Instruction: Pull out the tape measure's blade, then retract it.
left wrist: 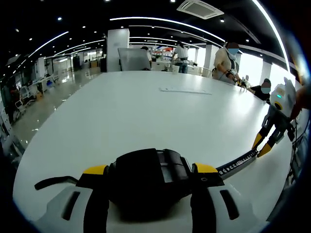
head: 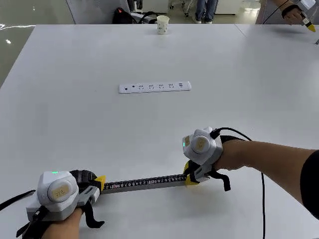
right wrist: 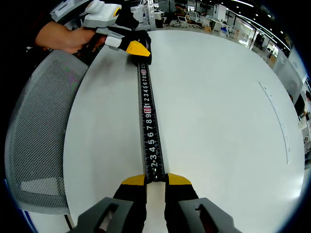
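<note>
While both hands rest low on the smooth white table (head: pixel 75 109), the head view has the left gripper (head: pixel 97 183) at the near left corner. Its white plastic body lies over the person's hand, and its yellow-tipped jaws are clamped around the rounded black tape measure case (head: pixel 83 177). The right forearm comes in bare from the right edge with the wrist bent inward. The right gripper (head: pixel 191 179) pinches the far end of the narrow black blade (head: pixel 144 182), which lies flat on the table between the two grippers, drawn well out. Farther across sit a flat white power strip (head: pixel 155 87) and a patterned paper cup (head: pixel 162 24).

In the left gripper view the jaws stand wide apart, with the ribbed, glossy case (left wrist: pixel 148 179) held tight in the gap between them. The blade (left wrist: pixel 238 164) runs off to the right, up to the right gripper (left wrist: pixel 265 145).

In the right gripper view the jaws are nearly closed, nipping the blade (right wrist: pixel 148 121) at its tip. White numerals run along it towards the left gripper (right wrist: pixel 133 47). A grey mesh chair back (right wrist: pixel 39 141) stands beside the table edge.
</note>
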